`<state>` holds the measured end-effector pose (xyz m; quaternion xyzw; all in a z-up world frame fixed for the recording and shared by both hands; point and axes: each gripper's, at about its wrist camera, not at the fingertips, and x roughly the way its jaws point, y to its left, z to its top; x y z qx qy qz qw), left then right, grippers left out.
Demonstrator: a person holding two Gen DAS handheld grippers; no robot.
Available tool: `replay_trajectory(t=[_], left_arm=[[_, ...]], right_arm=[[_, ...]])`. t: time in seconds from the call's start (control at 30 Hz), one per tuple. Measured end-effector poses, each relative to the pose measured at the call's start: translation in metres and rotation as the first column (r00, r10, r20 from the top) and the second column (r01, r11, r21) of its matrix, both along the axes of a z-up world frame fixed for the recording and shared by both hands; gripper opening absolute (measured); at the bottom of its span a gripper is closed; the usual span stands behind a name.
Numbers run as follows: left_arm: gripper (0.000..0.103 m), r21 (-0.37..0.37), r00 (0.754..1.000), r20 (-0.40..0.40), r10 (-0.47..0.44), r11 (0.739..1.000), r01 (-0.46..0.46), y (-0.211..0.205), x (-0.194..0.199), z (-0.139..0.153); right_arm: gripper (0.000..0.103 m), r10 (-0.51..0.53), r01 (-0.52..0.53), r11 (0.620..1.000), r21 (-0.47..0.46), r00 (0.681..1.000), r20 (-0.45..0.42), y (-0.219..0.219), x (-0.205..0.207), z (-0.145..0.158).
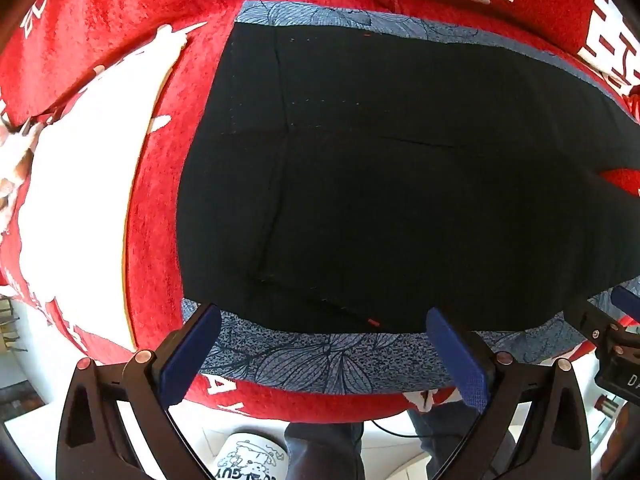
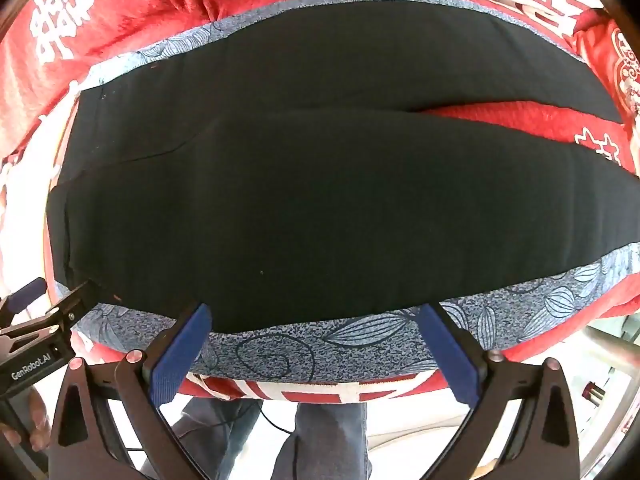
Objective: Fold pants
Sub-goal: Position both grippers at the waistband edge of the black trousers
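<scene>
Red blanket: white lettering, covers the whole surface under everything.
Grey-blue cloth: leaf print, spread on the blanket, showing as a border round the pants.
Pants: black, flat on the cloth; 2 legs part toward 3 o'clock in the right view.
Left gripper: pointing down over the near edge at 6 o'clock, jaws spread wide, nothing between them.
Right gripper: same pose, released, empty.
Person's legs: jeans, below the table edge.
</scene>
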<state>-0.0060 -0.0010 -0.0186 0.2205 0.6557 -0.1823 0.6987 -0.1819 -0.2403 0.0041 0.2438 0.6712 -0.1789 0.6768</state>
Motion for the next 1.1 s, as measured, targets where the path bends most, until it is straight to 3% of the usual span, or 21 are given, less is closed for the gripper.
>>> replay_trajectory(t=[1.1], left_arm=[[0.103, 0.042, 1.0, 0.011, 0.016, 0.999, -0.016, -0.01, -0.013, 0.001]], right_arm=[[0.103, 0.002, -0.002, 1.0, 0.015, 1.0, -0.02, -0.001, 0.002, -0.004]])
